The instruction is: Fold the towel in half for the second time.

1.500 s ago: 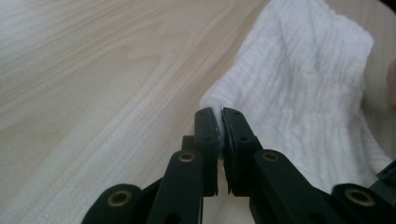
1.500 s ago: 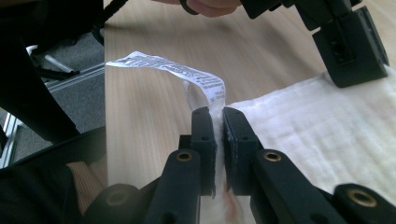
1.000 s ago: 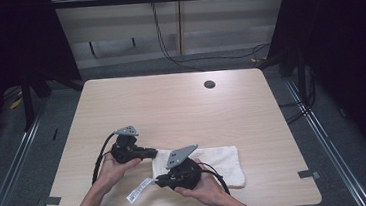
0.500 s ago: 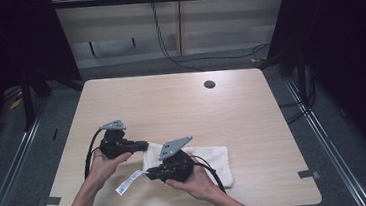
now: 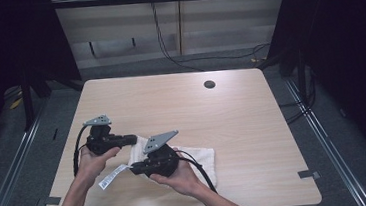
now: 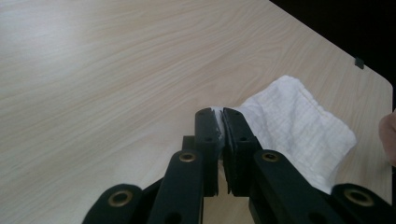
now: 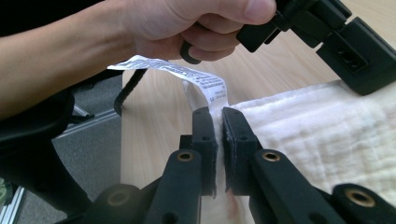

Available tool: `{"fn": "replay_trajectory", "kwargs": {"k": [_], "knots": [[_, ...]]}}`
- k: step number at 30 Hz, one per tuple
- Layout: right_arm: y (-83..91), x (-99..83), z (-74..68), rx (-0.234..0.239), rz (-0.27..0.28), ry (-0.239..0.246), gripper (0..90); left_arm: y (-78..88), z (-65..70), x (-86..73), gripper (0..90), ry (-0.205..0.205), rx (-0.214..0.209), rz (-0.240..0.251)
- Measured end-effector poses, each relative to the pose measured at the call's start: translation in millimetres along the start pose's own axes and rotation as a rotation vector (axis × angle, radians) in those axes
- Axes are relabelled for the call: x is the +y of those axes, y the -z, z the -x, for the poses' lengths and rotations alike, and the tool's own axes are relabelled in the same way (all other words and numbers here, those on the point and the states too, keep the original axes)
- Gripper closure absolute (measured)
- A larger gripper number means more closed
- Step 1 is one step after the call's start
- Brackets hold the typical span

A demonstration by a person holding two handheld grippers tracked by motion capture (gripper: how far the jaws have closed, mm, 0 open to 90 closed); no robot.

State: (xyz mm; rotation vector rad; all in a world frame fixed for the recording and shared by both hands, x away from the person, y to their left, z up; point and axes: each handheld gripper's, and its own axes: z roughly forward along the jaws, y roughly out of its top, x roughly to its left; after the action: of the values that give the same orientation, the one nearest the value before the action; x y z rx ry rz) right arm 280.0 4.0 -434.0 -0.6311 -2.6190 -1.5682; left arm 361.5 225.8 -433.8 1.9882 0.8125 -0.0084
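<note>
So both tools are clamped shut on the towel: left tool pinching one corner, right tool by the tag. Towel's at the table's 7 o'clock. I'd lift both evenly, keeping the edge taut.

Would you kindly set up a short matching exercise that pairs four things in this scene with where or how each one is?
Things:
1. left tongs
2. right tongs
3. white towel
4. round hole

States:
A. far side of the table, untouched
B. shut on the towel edge beside the printed label
C. shut on a towel corner over bare wood
D. pinched at two spots, the rest lying on the table

Pairs: 1-C, 2-B, 3-D, 4-A
</note>
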Motion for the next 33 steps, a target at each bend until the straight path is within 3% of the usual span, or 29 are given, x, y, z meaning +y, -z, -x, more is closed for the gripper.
{"fn": "replay_trajectory", "kwargs": {"k": [8,10,12,19,27,30,33], "knots": [[3.7,11.2,-4.4,0.013,0.055,0.007,84.2,18.1,5.2,8.7,85.6,-0.021,0.026,0.028],[6.6,14.7,-6.9,0.011,0.081,0.012,84.2,21.7,8.7,11.8,85.5,-0.047,0.055,0.012],[7.9,14.0,-7.8,0.019,0.086,0.011,84.3,21.2,10.8,12.2,85.5,-0.048,0.045,0.021],[14.5,4.4,-6.6,0.0,0.062,0.008,84.2,-5.5,18.2,14.1,85.5,-0.066,0.01,-0.033],[41.6,1.3,-3.2,-0.049,0.049,0.017,84.2,-29.0,28.1,25.2,85.6,-0.079,-0.027,-0.029],[48.5,-3.0,-0.5,-0.068,0.047,0.0,84.2,-40.1,31.6,27.5,85.5,-0.063,-0.036,-0.019],[55.1,-5.8,1.2,-0.081,0.06,-0.013,84.1,-46.4,36.1,32.0,85.7,-0.078,-0.037,-0.02]]}}
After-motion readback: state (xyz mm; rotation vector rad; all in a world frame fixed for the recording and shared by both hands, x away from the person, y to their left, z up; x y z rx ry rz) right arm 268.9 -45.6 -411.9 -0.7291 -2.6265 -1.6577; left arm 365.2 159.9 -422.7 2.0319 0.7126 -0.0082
